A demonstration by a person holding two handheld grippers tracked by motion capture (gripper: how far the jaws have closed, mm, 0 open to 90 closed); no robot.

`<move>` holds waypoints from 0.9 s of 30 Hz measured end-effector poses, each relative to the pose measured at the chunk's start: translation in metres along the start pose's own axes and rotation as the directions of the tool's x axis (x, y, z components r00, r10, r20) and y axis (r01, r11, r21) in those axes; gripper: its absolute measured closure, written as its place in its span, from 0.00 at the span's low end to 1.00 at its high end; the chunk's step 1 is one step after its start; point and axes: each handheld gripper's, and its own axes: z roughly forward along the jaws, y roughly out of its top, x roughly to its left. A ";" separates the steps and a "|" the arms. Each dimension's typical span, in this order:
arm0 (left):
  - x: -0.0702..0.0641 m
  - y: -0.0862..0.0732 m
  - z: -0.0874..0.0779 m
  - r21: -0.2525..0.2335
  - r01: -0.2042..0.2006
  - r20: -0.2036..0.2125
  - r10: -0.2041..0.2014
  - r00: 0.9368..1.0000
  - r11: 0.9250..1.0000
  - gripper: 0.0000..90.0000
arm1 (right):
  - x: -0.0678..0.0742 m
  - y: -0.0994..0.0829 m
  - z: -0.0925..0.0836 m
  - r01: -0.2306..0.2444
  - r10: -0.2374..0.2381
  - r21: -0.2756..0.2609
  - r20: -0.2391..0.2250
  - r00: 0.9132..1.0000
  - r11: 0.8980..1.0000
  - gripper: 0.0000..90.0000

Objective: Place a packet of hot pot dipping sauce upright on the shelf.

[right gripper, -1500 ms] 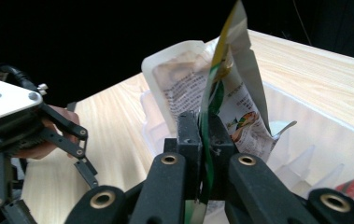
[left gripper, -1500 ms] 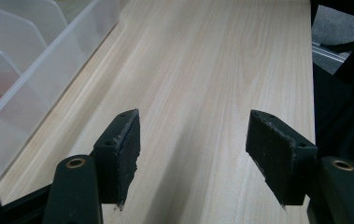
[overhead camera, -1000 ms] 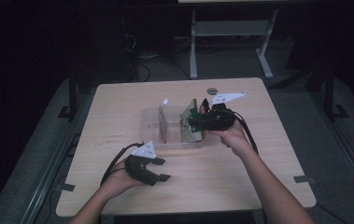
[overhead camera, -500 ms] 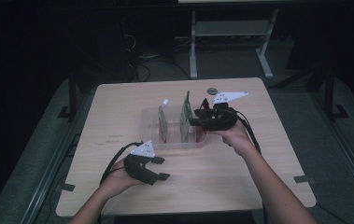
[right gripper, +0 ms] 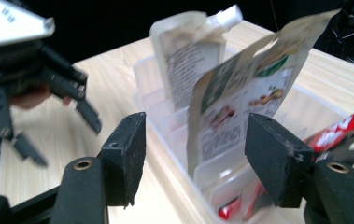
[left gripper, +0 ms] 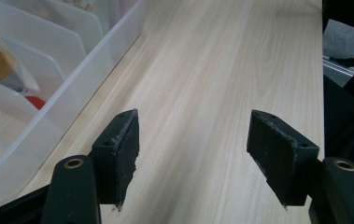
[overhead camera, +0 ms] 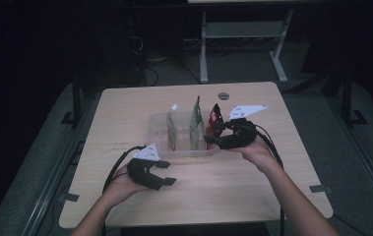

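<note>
While the right gripper [overhead camera: 212,138], jaws just opened with nothing gripped, sits at frame centre beside the red pouch [overhead camera: 216,117] standing upright in the clear rack [overhead camera: 154,129], the left gripper [overhead camera: 163,173] idles open and empty at lower left.

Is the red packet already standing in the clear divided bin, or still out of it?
In. The red packet stands in the bin's end slot beside two other pouches, and the right gripper has just been opening its jaws, nothing between them.

High view overlooks table [overhead camera: 253,196]; gripper views close, sharing rack [left gripper: 72,93]
</note>
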 end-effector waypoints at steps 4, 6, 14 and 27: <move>-0.002 -0.004 -0.002 0.007 0.002 -0.003 -0.002 1.000 1.000 0.38 | 0.007 -0.013 -0.006 0.021 -0.021 0.018 -0.006 1.000 1.000 0.42; -0.003 -0.006 -0.004 0.012 -0.003 -0.006 0.004 1.000 1.000 0.38 | 0.010 -0.019 -0.008 0.027 -0.027 0.029 -0.006 1.000 0.999 0.42; -0.005 -0.017 -0.011 0.026 0.019 -0.035 -0.018 0.999 0.999 0.37 | 0.023 -0.045 -0.016 0.066 -0.065 0.088 -0.017 0.998 0.994 0.39; -0.012 -0.056 -0.027 0.074 0.032 -0.083 -0.026 0.996 0.997 0.33 | 0.025 -0.096 -0.030 0.045 -0.042 0.195 -0.017 0.999 0.980 0.32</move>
